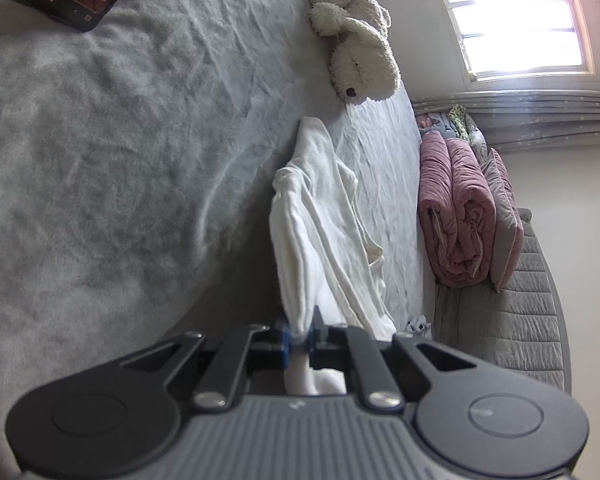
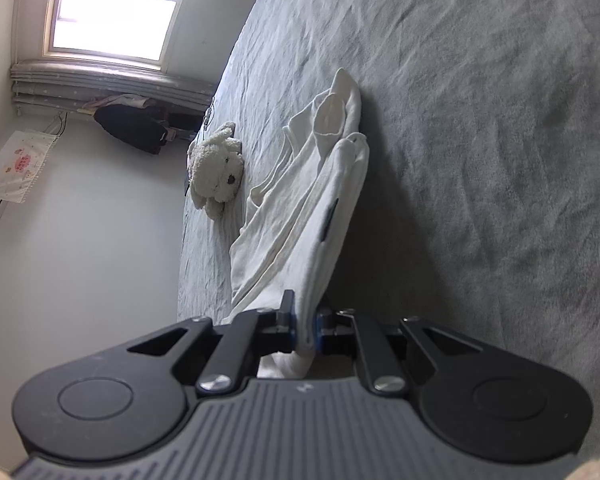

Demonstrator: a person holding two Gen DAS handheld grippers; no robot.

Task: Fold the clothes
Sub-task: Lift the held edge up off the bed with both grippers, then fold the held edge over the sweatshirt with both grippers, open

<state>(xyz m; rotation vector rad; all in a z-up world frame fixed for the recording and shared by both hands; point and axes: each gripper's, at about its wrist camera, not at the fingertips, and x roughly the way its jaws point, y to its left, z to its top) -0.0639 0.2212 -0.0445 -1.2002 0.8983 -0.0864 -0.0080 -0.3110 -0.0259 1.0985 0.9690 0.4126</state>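
White garment (image 1: 320, 216): near edge pinched by left gripper (image 1: 300, 338) and right gripper (image 2: 305, 330), far end trailing ahead on grey bedspread (image 1: 120, 160); open bedding alongside.

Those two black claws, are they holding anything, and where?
Yes: left gripper and right gripper each pinch a near edge of the same white garment; its far end lies on the bed.

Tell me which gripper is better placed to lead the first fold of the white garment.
Neither clearly: left gripper and right gripper are both shut on the white garment, which trails onto the bed.
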